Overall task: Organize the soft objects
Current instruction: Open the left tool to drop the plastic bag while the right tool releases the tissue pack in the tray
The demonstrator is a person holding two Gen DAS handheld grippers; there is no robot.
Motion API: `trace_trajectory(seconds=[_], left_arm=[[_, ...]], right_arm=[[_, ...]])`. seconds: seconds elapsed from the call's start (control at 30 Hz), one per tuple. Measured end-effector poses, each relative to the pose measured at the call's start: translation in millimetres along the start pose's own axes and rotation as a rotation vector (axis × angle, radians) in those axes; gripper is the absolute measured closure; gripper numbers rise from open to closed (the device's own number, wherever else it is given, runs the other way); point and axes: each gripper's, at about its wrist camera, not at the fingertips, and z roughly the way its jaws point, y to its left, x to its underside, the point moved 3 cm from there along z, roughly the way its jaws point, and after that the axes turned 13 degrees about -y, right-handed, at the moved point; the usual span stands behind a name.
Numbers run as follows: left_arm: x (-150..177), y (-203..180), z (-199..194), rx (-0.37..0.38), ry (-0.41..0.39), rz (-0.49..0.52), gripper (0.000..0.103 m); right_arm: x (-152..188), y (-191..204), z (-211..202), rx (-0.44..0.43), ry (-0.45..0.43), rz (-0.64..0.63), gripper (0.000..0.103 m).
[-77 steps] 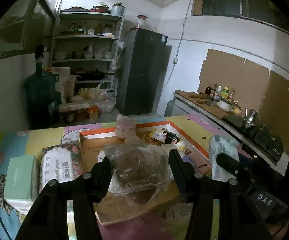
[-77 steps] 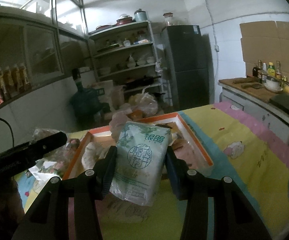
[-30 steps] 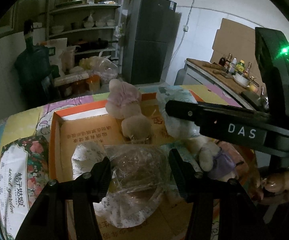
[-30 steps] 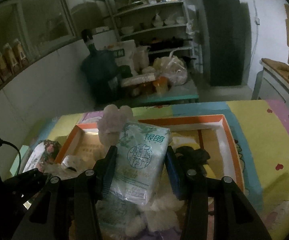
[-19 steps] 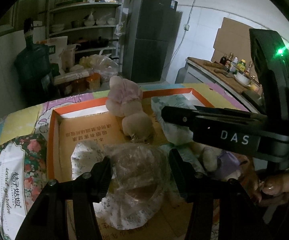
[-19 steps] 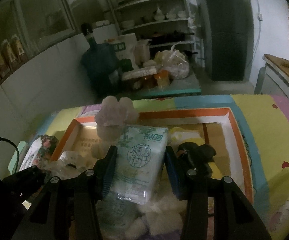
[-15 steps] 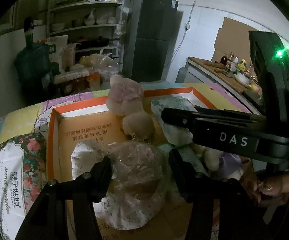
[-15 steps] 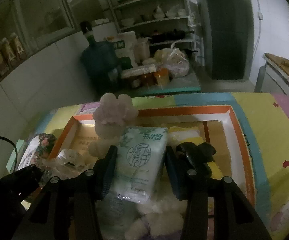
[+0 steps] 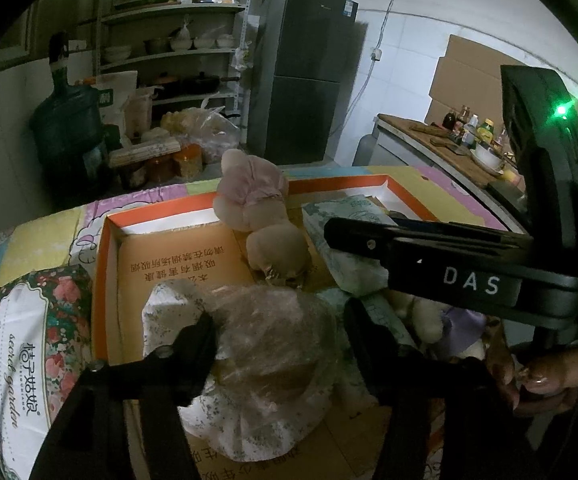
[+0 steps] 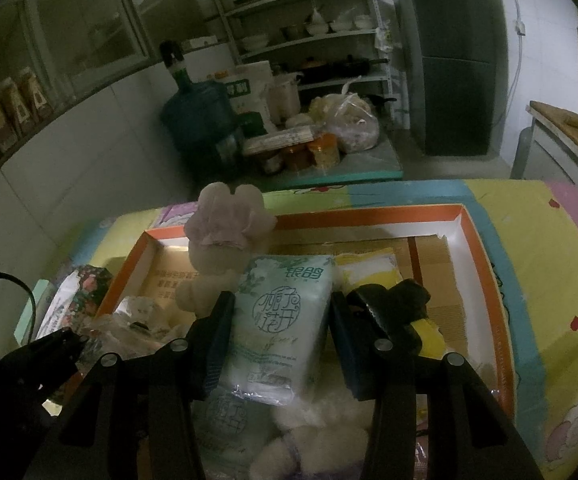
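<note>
Right hand-held gripper [image 10: 281, 320] clamps tissue pack [image 10: 279, 320]; black-and-yellow cloth [image 10: 401, 312] beside.

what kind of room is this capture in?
Most likely a home kitchen or pantry. A tall dark refrigerator stands beside open metal shelves of bowls and pans, a large blue water jug sits by the wall, and sauce bottles line a wooden counter.
</note>
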Motion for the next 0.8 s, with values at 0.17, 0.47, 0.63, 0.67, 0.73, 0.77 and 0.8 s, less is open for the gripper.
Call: trace_trajectory(seconds=[0.17, 0.47, 0.63, 0.67, 0.73, 0.77, 0.8], left_arm=[[0, 4, -1, -0.011, -0.014, 0.001, 0.023], [-7, 2, -13, -0.028, -0.054, 0.013, 0.020], [-11, -2, -22, -0.040, -0.084, 0.029, 0.018], [-12, -2, -24, -0.042, -0.090, 0.031, 0.018], [-14, -3, -29, -0.048, -0.106, 0.035, 0.018], [-15, -2, -32, -0.054, -0.117, 0.037, 0.018], [-16, -3, -35, -0.057, -0.124, 0.038, 0.017]], right_arm=[[-1, 0, -2, -0.002, -0.006, 0.011, 0.045], [-9, 3, -19, -0.016, -0.078, 0.038, 0.042], [-11, 0, -29, -0.020, -0.108, 0.056, 0.040], [-12, 0, -31, -0.019, -0.113, 0.058, 0.039], [-12, 0, -35, -0.017, -0.129, 0.058, 0.037], [-13, 0, -38, -0.017, -0.134, 0.057, 0.035], [-13, 3, -40, -0.016, -0.141, 0.055, 0.035]])
